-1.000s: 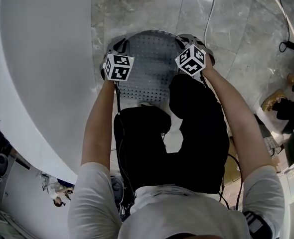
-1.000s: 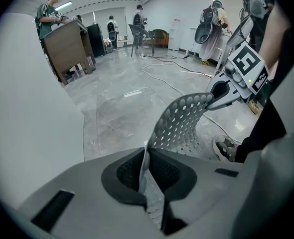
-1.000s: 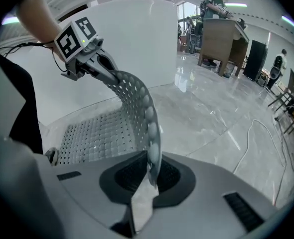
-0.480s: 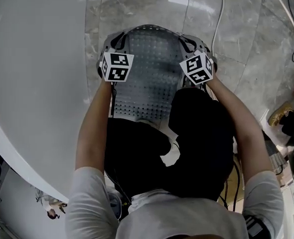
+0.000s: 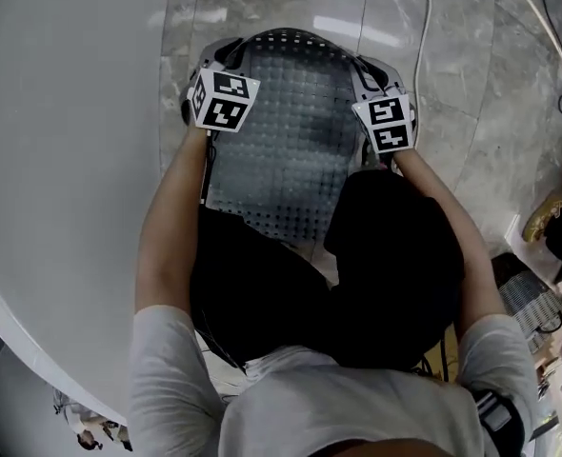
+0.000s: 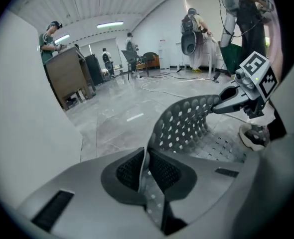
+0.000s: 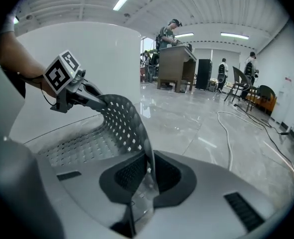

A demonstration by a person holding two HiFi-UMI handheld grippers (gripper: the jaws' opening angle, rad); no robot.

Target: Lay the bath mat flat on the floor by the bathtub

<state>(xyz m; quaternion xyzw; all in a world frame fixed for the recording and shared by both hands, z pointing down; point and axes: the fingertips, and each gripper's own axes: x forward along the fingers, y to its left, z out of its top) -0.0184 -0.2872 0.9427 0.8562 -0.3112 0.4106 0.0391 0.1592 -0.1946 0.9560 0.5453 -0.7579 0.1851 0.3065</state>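
Observation:
The bath mat (image 5: 291,136) is translucent grey rubber with rows of holes. It hangs curved between the two grippers, its near part lying on the marble floor (image 5: 491,112) beside the white bathtub (image 5: 62,160). My left gripper (image 5: 219,60) is shut on the mat's far left corner (image 6: 146,169), with the mat edge pinched between its pads. My right gripper (image 5: 371,69) is shut on the far right corner (image 7: 148,176). In each gripper view the far end of the mat (image 6: 187,123) (image 7: 119,121) arches up toward the other gripper (image 6: 226,99) (image 7: 89,97).
The tub wall (image 7: 87,68) runs along the mat's left side. A white cable (image 5: 422,36) lies on the floor to the right, a brown shoe (image 5: 548,222) and a floor drain (image 5: 529,298) further right. Several people and a wooden cabinet (image 6: 70,76) stand far off.
Both grippers have come down and tipped forward with the mat, and more of it now lies spread on the floor in front of the knees.

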